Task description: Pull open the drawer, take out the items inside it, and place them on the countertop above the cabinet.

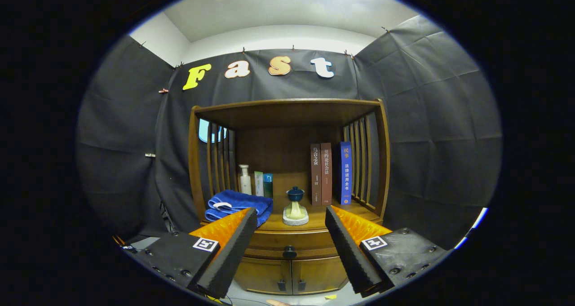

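A wooden cabinet (pixel 287 117) stands against the booth wall beyond my fingers. Its drawer (pixel 269 242) is shut, with a dark round knob (pixel 289 252) in the middle of its front. The knob lies between my two fingers and some way beyond them. My gripper (pixel 291 216) is open, nothing between the fingers. The countertop (pixel 314 220) above the drawer carries a folded blue towel (pixel 238 205) on the left and a small blue-lidded pot on a pale stand (pixel 295 207) in the middle. What is in the drawer is hidden.
Three upright books (pixel 331 173) stand at the countertop's right back, and a white bottle (pixel 245 179) with two small boxes (pixel 263 184) at its left back. Slatted sides and a top shelf enclose the countertop. Two lower doors (pixel 289 277) with dark handles sit under the drawer.
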